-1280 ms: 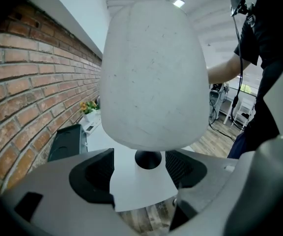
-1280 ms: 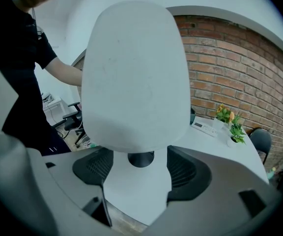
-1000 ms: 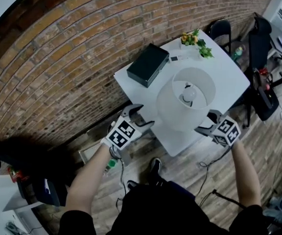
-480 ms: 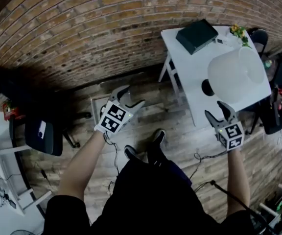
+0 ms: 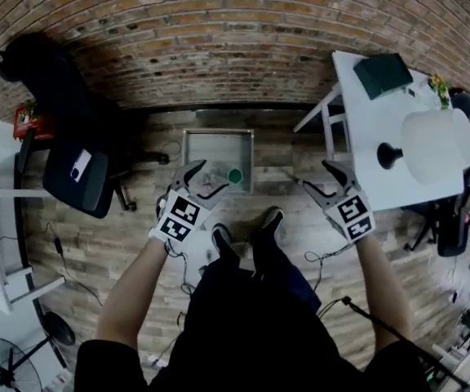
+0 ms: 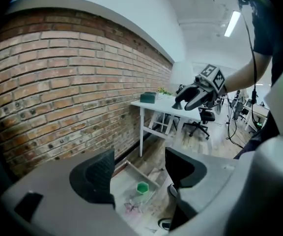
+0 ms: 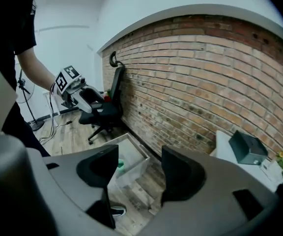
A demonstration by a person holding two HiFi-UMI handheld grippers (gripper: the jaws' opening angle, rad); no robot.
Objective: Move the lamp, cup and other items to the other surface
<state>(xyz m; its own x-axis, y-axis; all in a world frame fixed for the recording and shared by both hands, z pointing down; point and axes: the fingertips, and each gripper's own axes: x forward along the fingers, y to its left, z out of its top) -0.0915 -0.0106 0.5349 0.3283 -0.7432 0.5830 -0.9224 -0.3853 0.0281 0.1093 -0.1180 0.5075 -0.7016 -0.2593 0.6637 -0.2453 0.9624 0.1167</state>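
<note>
Within the last second the scene has swung sideways: 1 second ago the 2 grippers flanked the lamp [image 5: 439,141] in the middle of the head view. Now the white table [image 5: 365,129] that bears it sits at the upper right of the frame, with the black box [image 5: 382,73] and the flowers [image 5: 441,88] also on it. The person has turned away from that table and faces the brick wall and the wooden floor. The left gripper [image 5: 205,178] is released, its jaws apart with only floor between them. It hangs left of centre in the head view, over a clear bin [image 5: 190,141] on the floor that holds a green cup [image 5: 235,175]. The right gripper [image 5: 317,175] is also released; its jaws have just been closing a little, with nothing between them, and it sits right of centre, well apart from the lamp. An office chair [image 5: 76,178] stands at the upper left. For the task this probably means the lamp is not being carried at this moment: it remains on its table, untouched. The green cup in the bin looks like the nearer target, though neither claw touches it yet.
</note>
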